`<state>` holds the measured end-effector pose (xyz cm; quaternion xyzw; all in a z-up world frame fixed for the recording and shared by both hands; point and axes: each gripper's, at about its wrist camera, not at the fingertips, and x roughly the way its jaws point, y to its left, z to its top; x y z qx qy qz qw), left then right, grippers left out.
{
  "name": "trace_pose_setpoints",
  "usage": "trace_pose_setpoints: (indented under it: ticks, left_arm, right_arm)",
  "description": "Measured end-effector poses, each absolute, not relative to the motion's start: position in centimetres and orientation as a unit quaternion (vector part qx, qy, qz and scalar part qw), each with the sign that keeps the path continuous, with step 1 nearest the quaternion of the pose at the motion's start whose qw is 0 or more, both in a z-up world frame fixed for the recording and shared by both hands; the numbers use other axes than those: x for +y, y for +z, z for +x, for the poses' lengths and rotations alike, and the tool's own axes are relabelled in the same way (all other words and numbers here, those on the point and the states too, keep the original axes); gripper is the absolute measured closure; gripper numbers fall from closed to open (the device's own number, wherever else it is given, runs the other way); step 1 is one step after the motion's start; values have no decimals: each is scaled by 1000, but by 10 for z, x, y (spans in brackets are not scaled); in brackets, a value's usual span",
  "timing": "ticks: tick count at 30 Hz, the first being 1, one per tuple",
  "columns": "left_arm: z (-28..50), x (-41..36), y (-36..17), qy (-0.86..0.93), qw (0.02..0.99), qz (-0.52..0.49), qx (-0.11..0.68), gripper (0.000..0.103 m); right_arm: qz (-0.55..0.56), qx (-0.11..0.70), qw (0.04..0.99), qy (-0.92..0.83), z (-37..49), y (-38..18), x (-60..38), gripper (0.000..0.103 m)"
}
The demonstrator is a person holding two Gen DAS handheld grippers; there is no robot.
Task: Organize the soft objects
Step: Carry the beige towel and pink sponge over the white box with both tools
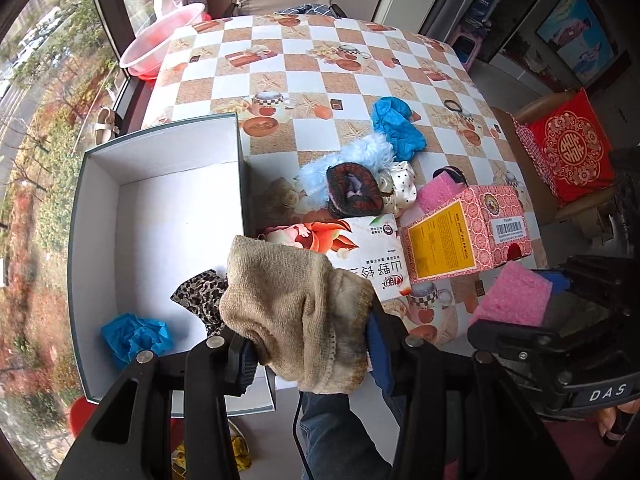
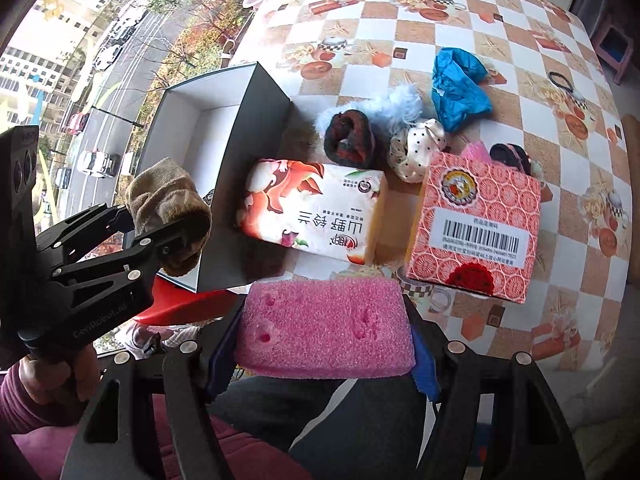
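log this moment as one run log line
left gripper: shut on beige sock | right gripper: shut on pink sponge | open box: holds blue glove, leopard scrunchie

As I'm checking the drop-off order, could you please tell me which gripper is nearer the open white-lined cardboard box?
Left. The left gripper, holding a beige knitted sock, is at the box's near corner; the right gripper, holding a pink sponge, is beside it.

Coarse knit sock (image 1: 296, 320), porous foam sponge (image 2: 324, 328), glossy tablecloth (image 1: 320, 60).
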<state>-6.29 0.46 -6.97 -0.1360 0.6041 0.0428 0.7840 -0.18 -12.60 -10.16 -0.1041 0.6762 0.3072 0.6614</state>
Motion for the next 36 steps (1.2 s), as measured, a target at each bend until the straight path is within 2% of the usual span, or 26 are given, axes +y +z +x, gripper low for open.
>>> trace_pose_setpoints:
  ticks: [18, 36]
  left_arm:
    - [-116, 92, -69, 191, 764, -262, 558, 54]
    - [-145, 130, -83, 275, 731, -297, 550, 54]
  right_arm:
    - [-221, 634, 626, 396, 2, -81, -12, 31]
    - [-293, 592, 588, 467, -11, -83, 87, 31]
